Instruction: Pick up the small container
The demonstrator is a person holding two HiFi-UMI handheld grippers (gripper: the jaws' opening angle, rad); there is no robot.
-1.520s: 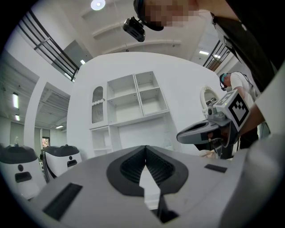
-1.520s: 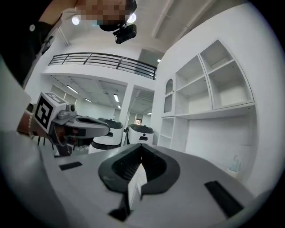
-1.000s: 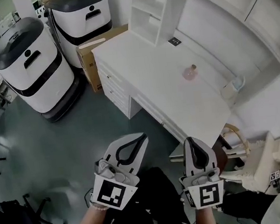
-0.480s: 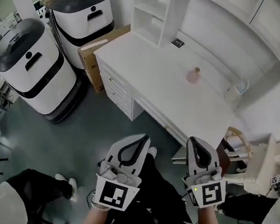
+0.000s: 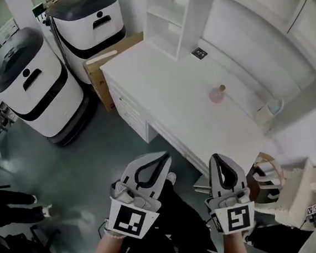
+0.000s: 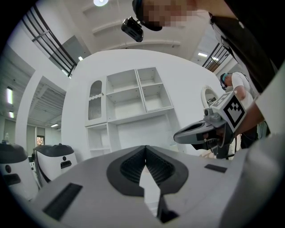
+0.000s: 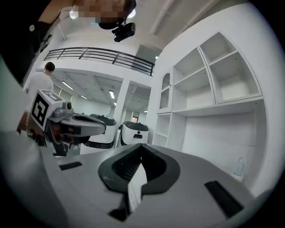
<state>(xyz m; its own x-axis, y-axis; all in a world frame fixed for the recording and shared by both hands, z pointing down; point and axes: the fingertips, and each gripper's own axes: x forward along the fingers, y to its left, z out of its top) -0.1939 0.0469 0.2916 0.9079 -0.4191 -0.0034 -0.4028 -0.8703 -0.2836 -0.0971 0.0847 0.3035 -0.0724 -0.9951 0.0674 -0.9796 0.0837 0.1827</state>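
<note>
Small container (image 5: 217, 94), on desk (image 5: 159, 84) (well inside edges)

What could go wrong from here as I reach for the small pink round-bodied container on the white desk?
1. Both the left gripper and the right gripper are shut and short of the white desk; arriving shut could knock the small pink round-bodied container over.
2. A pale translucent bottle stands by the desk's far right edge; it might be mistaken for the target.

No words or numbers are legible anywhere; the left gripper (image 5: 162, 156) and right gripper (image 5: 216, 157) carry only square marker patterns (lower middle).
</note>
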